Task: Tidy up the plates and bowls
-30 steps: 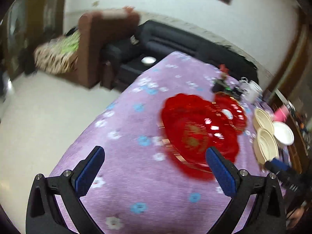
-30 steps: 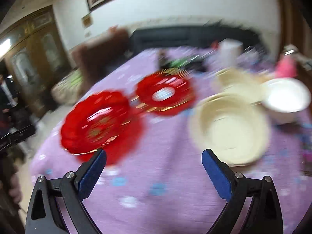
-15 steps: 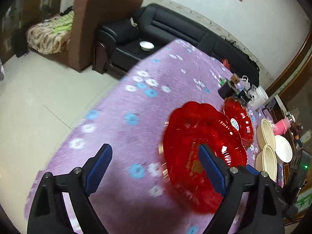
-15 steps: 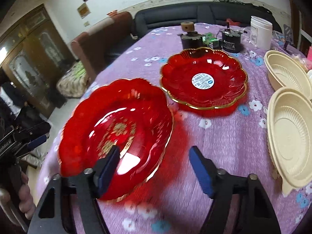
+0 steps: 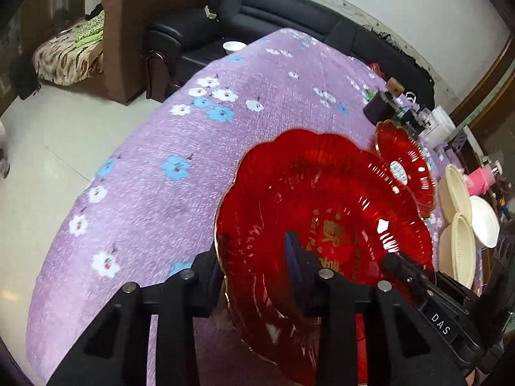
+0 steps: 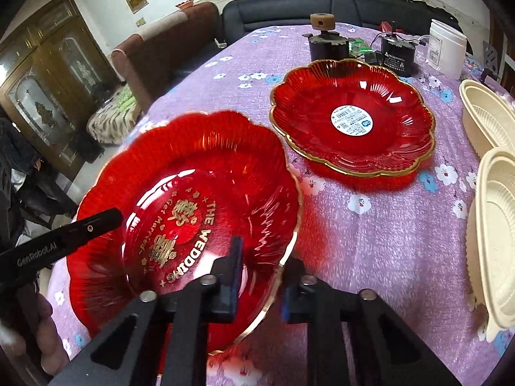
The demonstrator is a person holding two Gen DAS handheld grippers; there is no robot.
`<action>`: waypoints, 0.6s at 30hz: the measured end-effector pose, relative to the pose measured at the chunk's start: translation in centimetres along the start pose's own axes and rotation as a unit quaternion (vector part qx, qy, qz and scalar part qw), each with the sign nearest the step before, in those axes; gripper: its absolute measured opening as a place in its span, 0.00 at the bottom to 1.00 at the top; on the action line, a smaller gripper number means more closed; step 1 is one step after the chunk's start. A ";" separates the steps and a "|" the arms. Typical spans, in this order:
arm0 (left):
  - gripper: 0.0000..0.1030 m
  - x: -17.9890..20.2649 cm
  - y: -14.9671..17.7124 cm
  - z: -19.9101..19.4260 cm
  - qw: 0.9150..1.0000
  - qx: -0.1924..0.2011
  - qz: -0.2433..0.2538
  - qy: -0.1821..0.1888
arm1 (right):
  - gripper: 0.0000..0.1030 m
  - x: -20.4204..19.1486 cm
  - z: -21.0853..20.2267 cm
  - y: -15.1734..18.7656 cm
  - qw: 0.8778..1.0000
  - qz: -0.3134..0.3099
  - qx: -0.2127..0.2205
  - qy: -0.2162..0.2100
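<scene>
A big red scalloped plate with gold lettering [image 5: 325, 225] [image 6: 193, 212] lies near the table's near edge. My left gripper [image 5: 254, 263] is shut on its left rim, one finger inside, one outside. My right gripper [image 6: 260, 273] is shut on its opposite rim, and shows as a black bar in the left wrist view [image 5: 418, 292]. The left gripper also shows in the right wrist view [image 6: 64, 241]. A second red plate with a white sticker [image 6: 352, 119] [image 5: 404, 167] sits behind it on another red plate.
Cream plastic bowls [image 6: 495, 225] [image 5: 457, 225] and a white bowl [image 5: 484, 220] stand at the right. Dark jars [image 6: 328, 45], a white tub [image 6: 445, 48] and a pink item [image 5: 479, 180] stand at the back. The purple flowered tablecloth [image 5: 193, 148] covers the table; sofas stand beyond.
Both grippers moved in from either side and closed on opposite rims of the big red plate; they were open a second ago.
</scene>
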State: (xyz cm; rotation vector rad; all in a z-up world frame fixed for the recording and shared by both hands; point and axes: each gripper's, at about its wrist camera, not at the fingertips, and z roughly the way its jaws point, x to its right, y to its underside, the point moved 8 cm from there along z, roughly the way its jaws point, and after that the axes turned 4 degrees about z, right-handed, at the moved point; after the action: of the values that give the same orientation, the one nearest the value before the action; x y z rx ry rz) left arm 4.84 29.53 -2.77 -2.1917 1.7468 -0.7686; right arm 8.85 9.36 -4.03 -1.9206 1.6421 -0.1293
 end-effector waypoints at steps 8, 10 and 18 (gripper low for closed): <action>0.34 0.0 2.6 -3.7 0.999 0.031 0.011 -0.021 | 0.18 -2.4 -4.8 2.6 0.998 -0.049 0.031 -0.007; 0.34 -0.2 3.3 -3.1 0.999 0.019 0.011 -0.028 | 0.18 -2.2 -4.5 3.9 0.999 -0.049 0.022 -0.007; 0.49 -0.3 4.3 -4.4 0.998 0.028 0.002 -0.049 | 0.22 -0.5 -3.4 5.9 1.000 -0.012 0.003 -0.010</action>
State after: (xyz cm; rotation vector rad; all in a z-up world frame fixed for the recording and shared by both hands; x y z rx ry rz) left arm -1.20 29.33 -1.28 -2.1503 1.6621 -0.6878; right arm 2.11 8.20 -4.05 -1.9319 1.6036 -0.1258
